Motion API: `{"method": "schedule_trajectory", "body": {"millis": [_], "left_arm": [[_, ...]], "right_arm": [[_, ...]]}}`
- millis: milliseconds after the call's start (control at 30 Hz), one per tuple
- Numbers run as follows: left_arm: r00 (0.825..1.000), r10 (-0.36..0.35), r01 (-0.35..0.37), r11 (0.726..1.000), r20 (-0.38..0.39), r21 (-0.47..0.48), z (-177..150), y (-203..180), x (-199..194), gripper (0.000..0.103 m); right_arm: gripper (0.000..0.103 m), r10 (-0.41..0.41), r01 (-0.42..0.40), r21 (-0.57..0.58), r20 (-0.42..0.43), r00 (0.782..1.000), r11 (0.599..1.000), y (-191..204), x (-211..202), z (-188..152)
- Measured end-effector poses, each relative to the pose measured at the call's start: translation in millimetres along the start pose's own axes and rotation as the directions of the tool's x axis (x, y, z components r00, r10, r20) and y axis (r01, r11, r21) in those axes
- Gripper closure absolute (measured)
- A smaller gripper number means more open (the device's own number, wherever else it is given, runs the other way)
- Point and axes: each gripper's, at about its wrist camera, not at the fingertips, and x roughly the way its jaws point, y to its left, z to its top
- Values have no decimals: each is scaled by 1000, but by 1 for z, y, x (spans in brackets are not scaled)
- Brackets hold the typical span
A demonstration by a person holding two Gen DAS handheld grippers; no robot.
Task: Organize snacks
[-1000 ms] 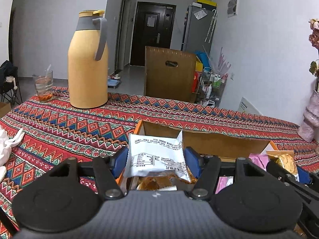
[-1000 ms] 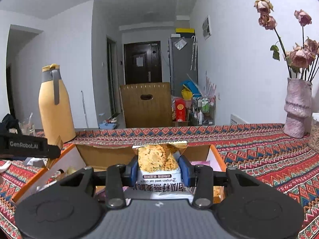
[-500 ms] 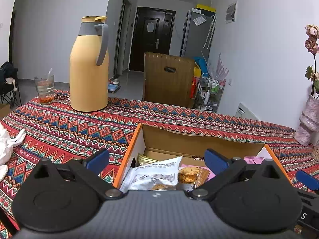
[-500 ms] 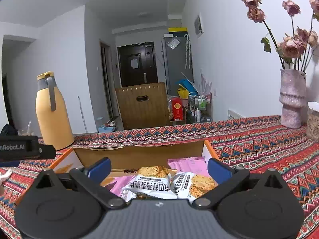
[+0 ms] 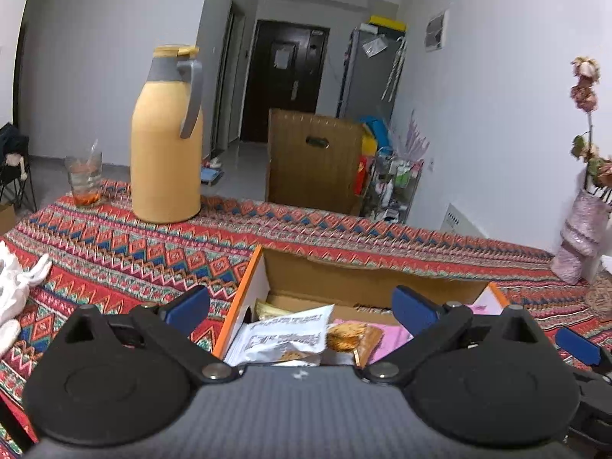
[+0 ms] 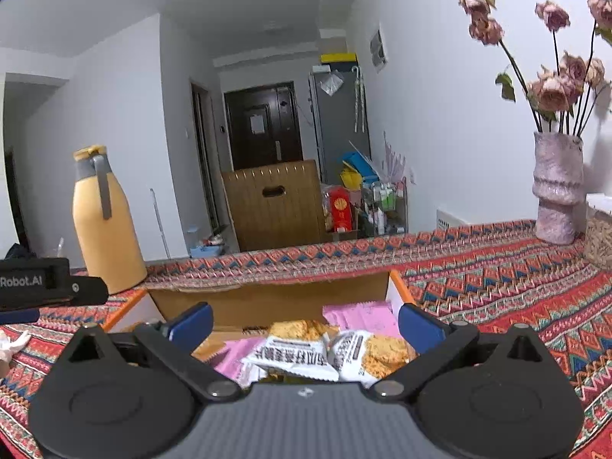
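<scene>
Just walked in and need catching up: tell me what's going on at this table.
A person is sorting snack packets into a cardboard box on the patterned tablecloth. Both the left gripper and the right gripper have just opened over the box and hold nothing. The white snack packets and pink packets lie inside.

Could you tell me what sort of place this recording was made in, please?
Most likely a home dining area: a table with a patterned tablecloth carries a thermos jug and a vase of dried roses, with a refrigerator beside the entrance door behind.
</scene>
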Motion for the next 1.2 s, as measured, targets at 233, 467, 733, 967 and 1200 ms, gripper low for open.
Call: {"method": "schedule_trajectory", "body": {"millis": [233, 467, 733, 967, 1200], "left_arm": [[1000, -13, 12, 999, 21, 30, 3, -7, -29, 0], [999, -21, 19, 998, 35, 64, -8, -7, -63, 0], [999, -42, 41, 995, 9, 86, -38, 2, -97, 0], [998, -53, 55, 994, -24, 99, -69, 13, -123, 0], [995, -59, 68, 991, -80, 113, -103, 22, -131, 0]], "right_arm": [[0, 8, -7, -37, 28, 1000, 999, 5, -30, 8], [0, 25, -23, -52, 41, 999, 998, 1, -71, 3], [0, 40, -39, -48, 19, 999, 998, -7, -117, -19], [0, 38, -38, -59, -10, 999, 998, -11, -148, -41], [0, 21, -24, -51, -69, 997, 998, -19, -169, -65]]}}
